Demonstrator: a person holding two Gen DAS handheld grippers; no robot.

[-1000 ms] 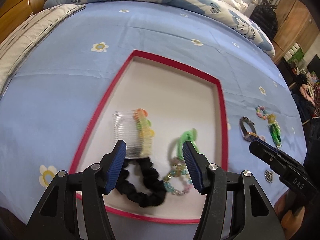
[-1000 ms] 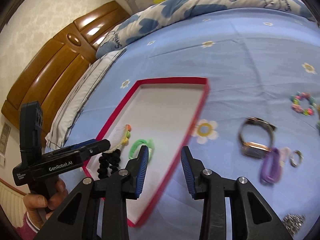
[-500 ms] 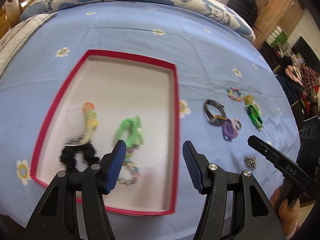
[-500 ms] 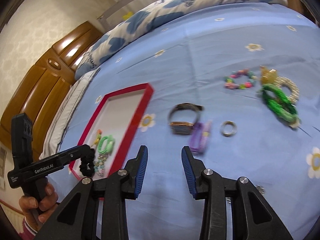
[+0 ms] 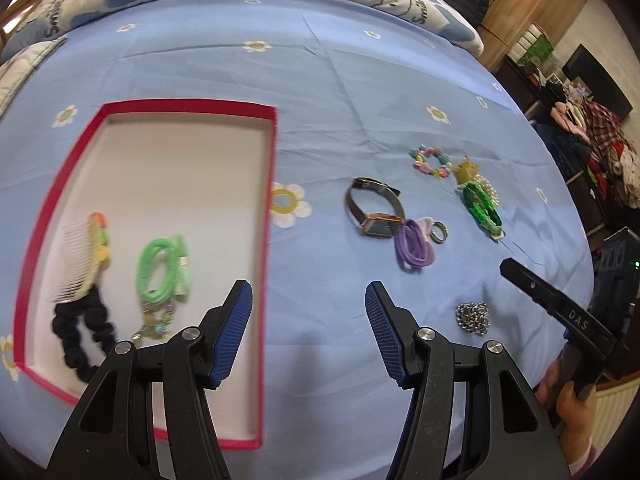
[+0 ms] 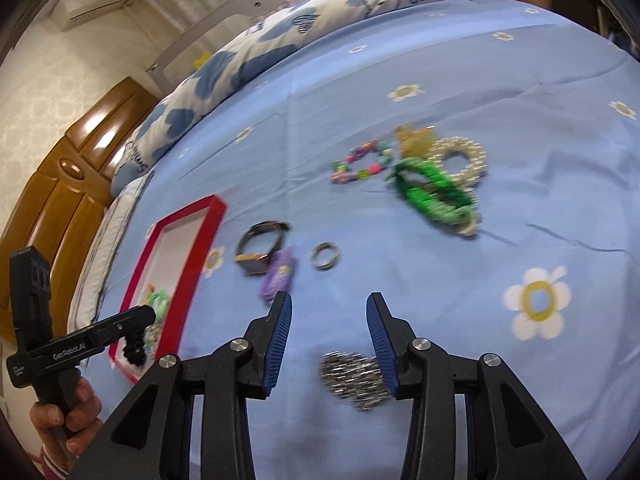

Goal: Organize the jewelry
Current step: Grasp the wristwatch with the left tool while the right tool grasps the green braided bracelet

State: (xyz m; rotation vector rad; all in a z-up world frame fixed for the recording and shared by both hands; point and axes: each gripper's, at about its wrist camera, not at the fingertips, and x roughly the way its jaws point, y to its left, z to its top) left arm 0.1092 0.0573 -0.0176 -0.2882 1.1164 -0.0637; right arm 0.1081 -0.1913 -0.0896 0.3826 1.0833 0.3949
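Bedsheet [image 5: 360, 92] bare beyond tray [image 5: 270, 184] rim

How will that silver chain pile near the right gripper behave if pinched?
The chain lies heaped in a loose clump of small metal links, so it probably drapes limp and uncoils when lifted. Smooth links may slip between pads. On the soft bedsheet it would likely drag, not roll.

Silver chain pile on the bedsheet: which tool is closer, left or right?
Right. The right tool hangs just short of the silver chain pile, which lies by its right finger. The left tool is off to the side, between the red tray and the pile.
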